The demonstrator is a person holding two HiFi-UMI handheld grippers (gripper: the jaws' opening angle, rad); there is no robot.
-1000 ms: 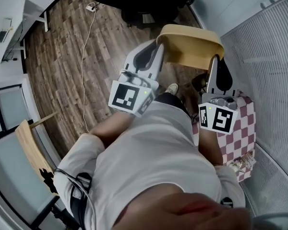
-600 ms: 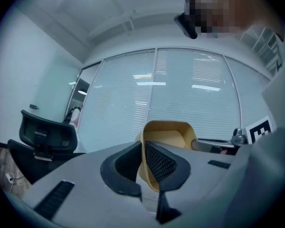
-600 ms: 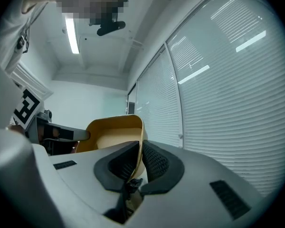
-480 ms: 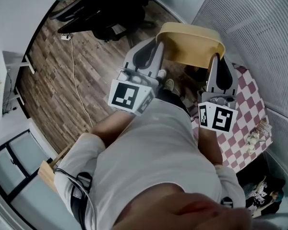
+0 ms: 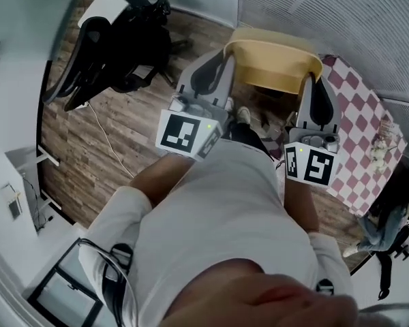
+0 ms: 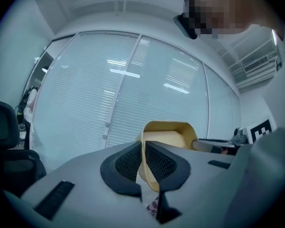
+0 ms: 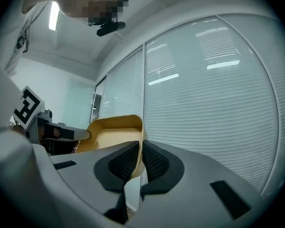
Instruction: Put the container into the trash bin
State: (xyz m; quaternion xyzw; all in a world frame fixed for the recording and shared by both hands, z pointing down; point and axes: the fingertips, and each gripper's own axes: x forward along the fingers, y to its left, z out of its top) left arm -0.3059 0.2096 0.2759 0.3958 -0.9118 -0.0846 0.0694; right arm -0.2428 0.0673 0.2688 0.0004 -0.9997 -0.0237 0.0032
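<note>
Nearest, a person's pale shirt (image 5: 211, 230) fills the lower head view. Beyond it, the grey hard-shelled left gripper (image 5: 221, 65) and right gripper (image 5: 312, 90) each pinch one thin side wall of the container (image 5: 273, 70) between black ribbed pads (image 6: 128, 161). They grip opposite sides and hold it in the air in front of the person. The container is a smooth, tan, rounded-rectangular tub, and its inside shows a plain floor. Below lie wood-plank flooring (image 5: 116, 135), a red-and-white checked cloth (image 5: 358, 148) on the right and a black office chair (image 5: 116, 53) on the left. Slatted blinds (image 6: 109, 99) stand behind.
</note>
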